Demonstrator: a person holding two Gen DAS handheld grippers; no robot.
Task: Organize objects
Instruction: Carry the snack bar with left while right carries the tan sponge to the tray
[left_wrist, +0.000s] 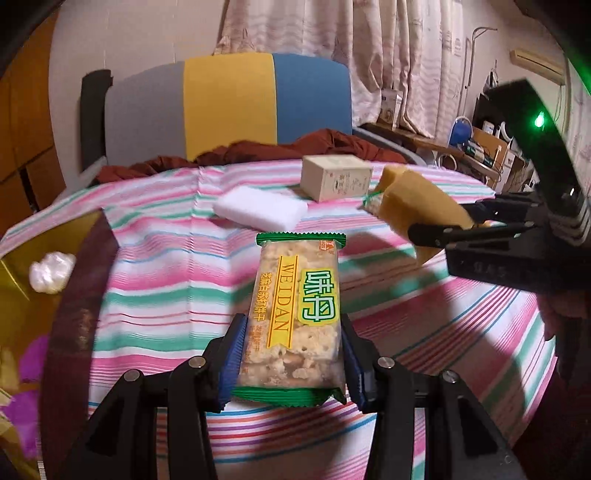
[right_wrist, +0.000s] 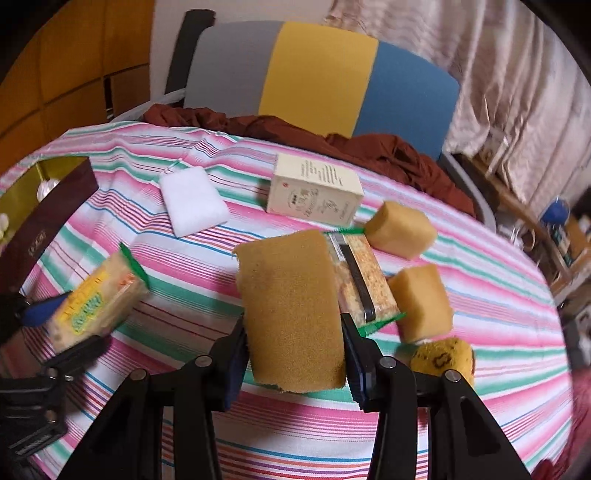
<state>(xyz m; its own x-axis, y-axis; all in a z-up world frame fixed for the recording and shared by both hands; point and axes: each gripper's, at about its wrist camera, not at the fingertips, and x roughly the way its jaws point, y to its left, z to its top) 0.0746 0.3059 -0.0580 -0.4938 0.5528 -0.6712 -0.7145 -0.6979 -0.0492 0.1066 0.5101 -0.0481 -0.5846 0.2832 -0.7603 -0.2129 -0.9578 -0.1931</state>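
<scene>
Right, both claws loaded. Left claw (left_wrist: 291, 354) clamps one cracker packet (left_wrist: 295, 314) by its long sides, blue pads (left_wrist: 234, 354) pressing on the wrapper; packet sticks out ahead of the claw, above the desk (left_wrist: 147, 295). Right claw (right_wrist: 293, 354) clamps one flat tan sponge (right_wrist: 295, 310) the same way, sponge pointing forward past the fingertips.

Counts:
- Cracker packets: 2. One in the left claw, a second packet (right_wrist: 364, 277) lying seam side up on the desk, just ahead-right of the right claw and partly hidden behind the held sponge.
- Tan sponges: 4. The held one, two sponge blocks (right_wrist: 400, 229) (right_wrist: 421, 302) ahead-right of the right claw flanking the second packet, one round sponge (right_wrist: 443, 356) with a dark mark just right of its right finger.
- White foam pad (right_wrist: 194, 201): 1, ahead-left of the right claw.
- Cream carton (right_wrist: 314, 192): 1, farther ahead.
- Dark-rimmed box (left_wrist: 85, 277) with gold lining: 1, left of the left claw; a white crumpled lump (left_wrist: 51, 271) lies in it.

Writing: held packet reads "WEIDAN" plus green Chinese characters. Carton print is too small to read.

Around: striped cloth over the desk, chair (left_wrist: 229, 107) with grey, yellow and blue panels behind, brown cloth (right_wrist: 369, 147) at the far edge, curtains (left_wrist: 406, 55) beyond.
</scene>
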